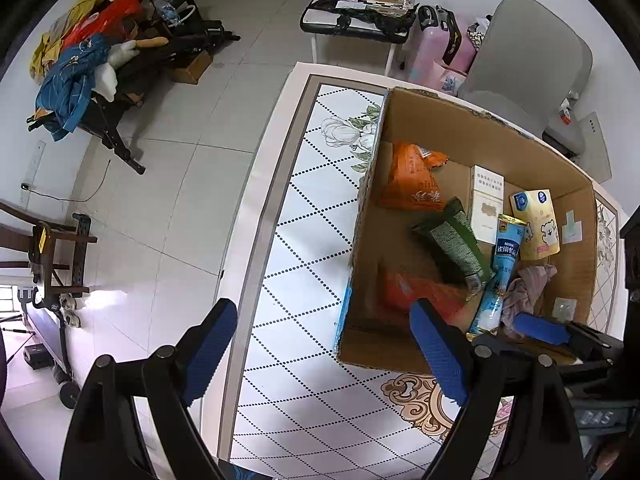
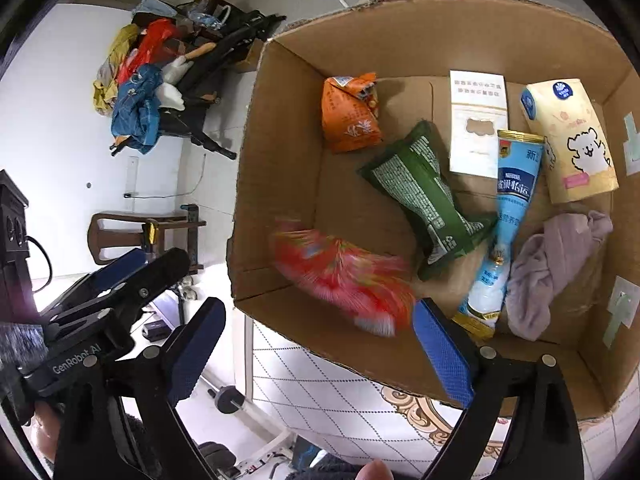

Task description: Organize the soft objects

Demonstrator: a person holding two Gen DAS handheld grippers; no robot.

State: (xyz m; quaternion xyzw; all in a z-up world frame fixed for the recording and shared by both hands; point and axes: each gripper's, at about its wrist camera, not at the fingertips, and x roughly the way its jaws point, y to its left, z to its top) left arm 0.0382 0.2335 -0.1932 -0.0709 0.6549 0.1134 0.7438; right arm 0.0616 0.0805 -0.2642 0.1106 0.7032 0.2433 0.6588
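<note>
A cardboard box (image 1: pixel 472 128) (image 2: pixel 288 128) stands on the patterned table (image 1: pixel 312 240). Inside lie an orange packet (image 1: pixel 412 180) (image 2: pixel 352 114), a green pouch (image 1: pixel 456 240) (image 2: pixel 424 196), a white carton (image 1: pixel 486 204) (image 2: pixel 478 124), a blue-white bag (image 1: pixel 502 272) (image 2: pixel 508 216), a yellow tissue pack (image 1: pixel 538 224) (image 2: pixel 572 140) and a mauve cloth (image 1: pixel 524 292) (image 2: pixel 552 268). A red packet (image 1: pixel 420 292) (image 2: pixel 344 272) is motion-blurred inside the box near its front wall. My left gripper (image 1: pixel 324 348) is open, left of the box. My right gripper (image 2: pixel 320 352) is open and empty at the box's front edge.
A rack piled with clothes (image 1: pixel 88 60) (image 2: pixel 136 92) stands on the tiled floor at the far left. A grey chair (image 1: pixel 532 64) and a pink suitcase (image 1: pixel 436 52) are behind the table. A wooden chair (image 2: pixel 140 232) stands left of the table.
</note>
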